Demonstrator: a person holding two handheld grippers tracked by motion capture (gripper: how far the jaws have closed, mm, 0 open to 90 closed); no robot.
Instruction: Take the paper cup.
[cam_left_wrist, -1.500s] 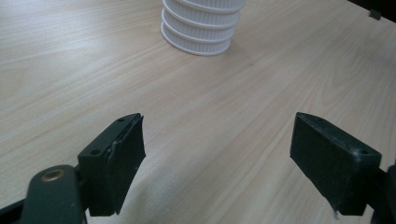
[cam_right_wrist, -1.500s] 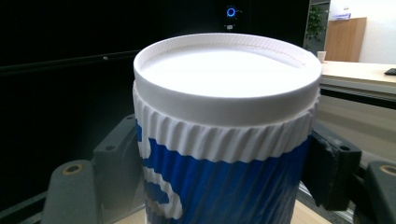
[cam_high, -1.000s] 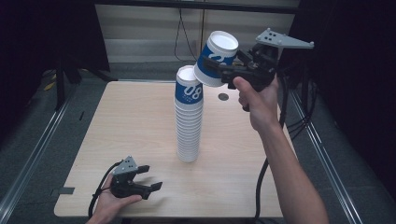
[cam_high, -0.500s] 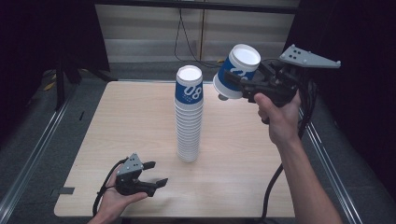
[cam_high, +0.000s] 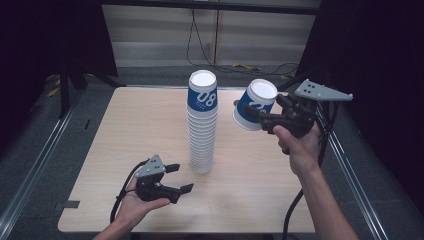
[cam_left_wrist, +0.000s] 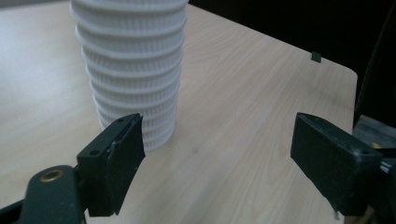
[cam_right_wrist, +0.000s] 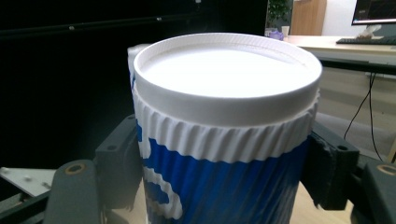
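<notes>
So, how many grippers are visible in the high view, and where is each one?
2. The left gripper is low over the table's near edge, fingers open and empty. The right gripper is raised right of the cup stack, holding one blue cup.

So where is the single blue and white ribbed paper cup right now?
In the high view, the blue and white ribbed paper cup is in the air, tilted, clamped in the right gripper, just right of the tall stack of paper cups on the wooden table.
</notes>
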